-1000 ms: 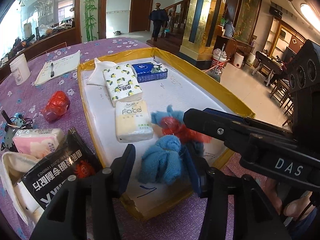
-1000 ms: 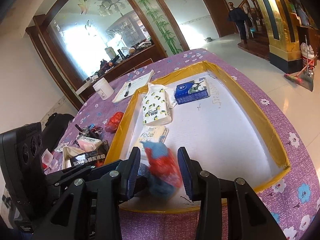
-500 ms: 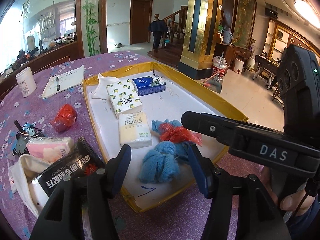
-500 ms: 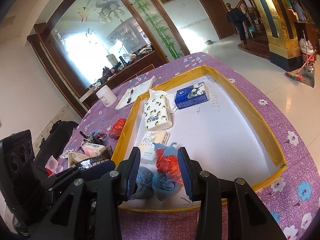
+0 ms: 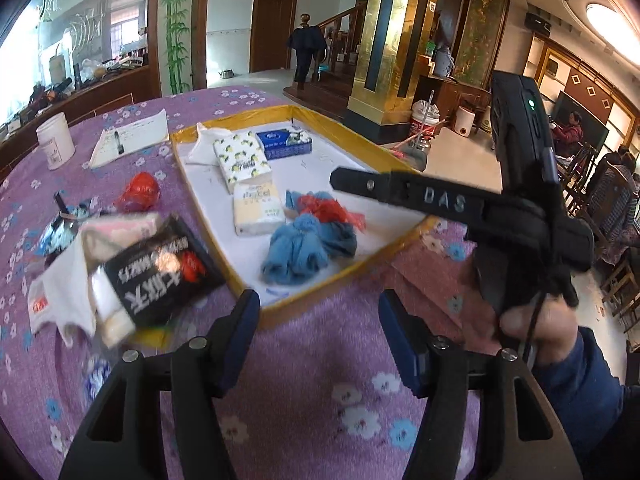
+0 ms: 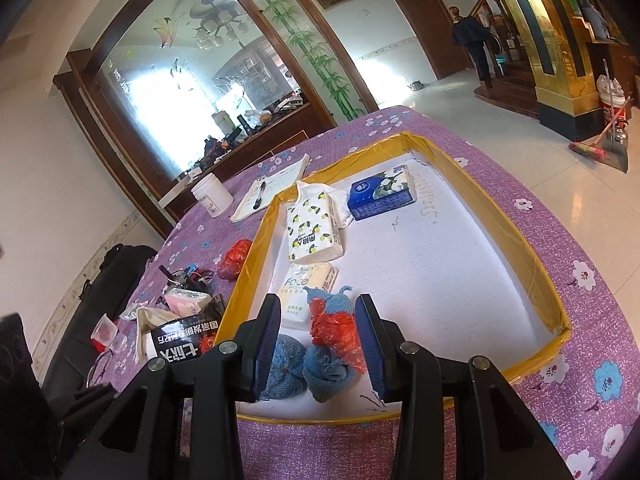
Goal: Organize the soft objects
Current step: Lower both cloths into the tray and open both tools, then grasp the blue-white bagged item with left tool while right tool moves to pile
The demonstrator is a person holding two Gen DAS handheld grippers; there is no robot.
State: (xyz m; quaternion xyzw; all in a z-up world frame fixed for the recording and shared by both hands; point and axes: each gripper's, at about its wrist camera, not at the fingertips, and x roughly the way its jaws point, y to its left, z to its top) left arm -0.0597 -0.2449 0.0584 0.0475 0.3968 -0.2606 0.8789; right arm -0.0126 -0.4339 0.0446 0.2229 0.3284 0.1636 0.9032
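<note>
Both grippers are empty, which suggests a pause between one placement and the next pick. The left gripper (image 5: 318,332) hangs over the purple flowered counter (image 5: 320,400) just short of the near edge of the yellow-rimmed tray (image 5: 352,268), its fingers spread wide with nothing between them. The right gripper (image 6: 318,336) hovers over the tray's near end, its fingers also parted and holding nothing, though they frame the red plastic bag (image 6: 336,332) lying on the blue cloth bundles (image 6: 320,368). These soft things sit inside the tray near its front left, just beside the cream "Face" tissue pack (image 6: 308,284); farther back lie the lemon-print tissue pack (image 6: 314,228) and the blue tissue pack (image 6: 380,192). Left of the tray, on the counter, more soft items wait: a second red bag (image 5: 138,192), a pink tissue pack (image 5: 128,228), and a black printed packet (image 5: 160,272) on what looks like a white cloth bag, blurred in the left view. The next move probably calls for the left gripper to swing left, settle over one of these and close gently on it. The room is a large tiled hall with gold columns, a wooden door, stairs and a person walking away.
</note>
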